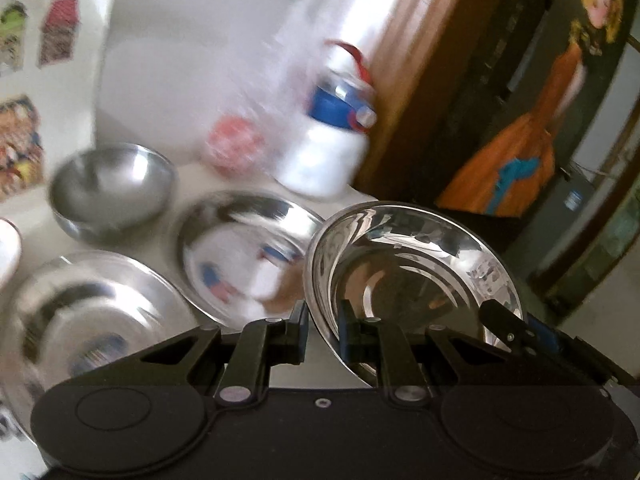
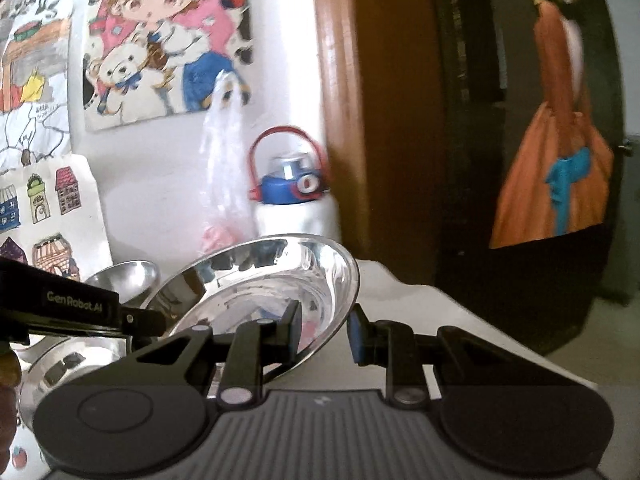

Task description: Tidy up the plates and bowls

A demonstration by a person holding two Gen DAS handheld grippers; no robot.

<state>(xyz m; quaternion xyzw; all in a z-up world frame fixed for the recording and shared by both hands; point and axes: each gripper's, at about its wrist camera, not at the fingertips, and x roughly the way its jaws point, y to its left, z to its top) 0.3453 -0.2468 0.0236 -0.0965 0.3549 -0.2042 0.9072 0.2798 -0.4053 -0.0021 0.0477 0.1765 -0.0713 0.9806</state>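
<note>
Fingers (image 1: pixel 298 336) of both grippers clamped on tilted steel plate (image 1: pixel 412 276), opposite rims, concave face toward cameras.

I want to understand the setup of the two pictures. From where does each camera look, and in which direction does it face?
Left wrist: sits on the left gripper, looks down over the table at the held plate, two more plates and a bowl; own fingers and the right gripper's tip show.
Right wrist: sits on the right gripper, faces the wall drawings; own fingers, the left gripper and part of a hand show.
Shared: the held plate, gripped from both sides, the bowl and the water bottle.
</note>
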